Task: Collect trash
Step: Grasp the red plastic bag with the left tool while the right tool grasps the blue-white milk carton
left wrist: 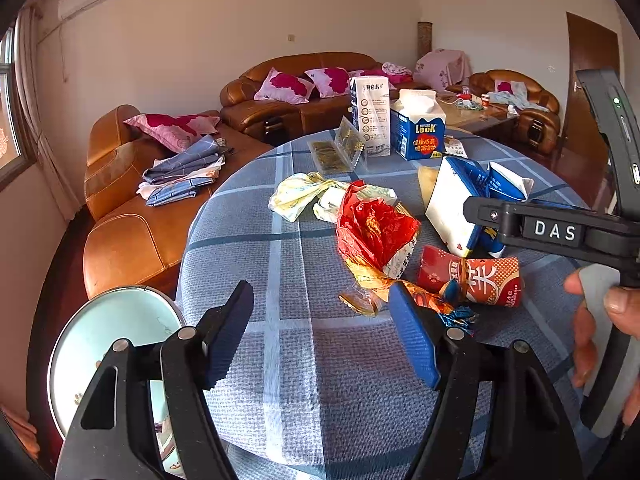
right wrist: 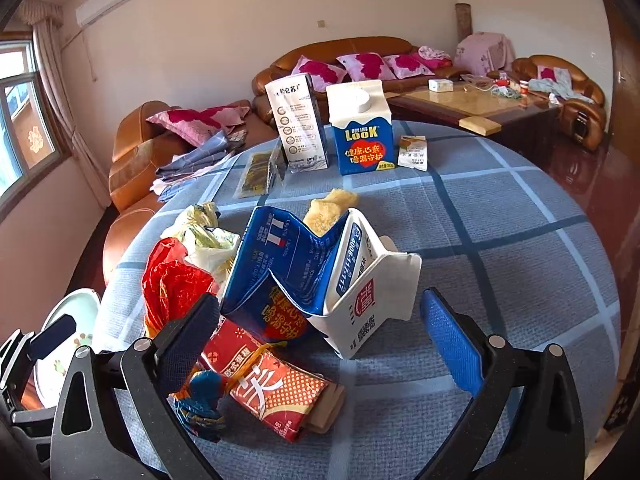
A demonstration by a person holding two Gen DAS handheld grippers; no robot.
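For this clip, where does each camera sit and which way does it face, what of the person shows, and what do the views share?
Left wrist: on the left tool, angled down across the checked tablecloth at wrappers; open fingers, the right tool and a hand show.
Right wrist: on the right tool, angled down at the crushed carton; open fingers, the left tool's tip at left.
Shared: crushed carton, red tea packet, LOOK carton, sofa.

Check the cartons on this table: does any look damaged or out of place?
Yes. The blue-and-white carton near the right gripper is crushed, folded in and lying on its side. The LOOK carton and the tall white carton behind it stand upright and intact.
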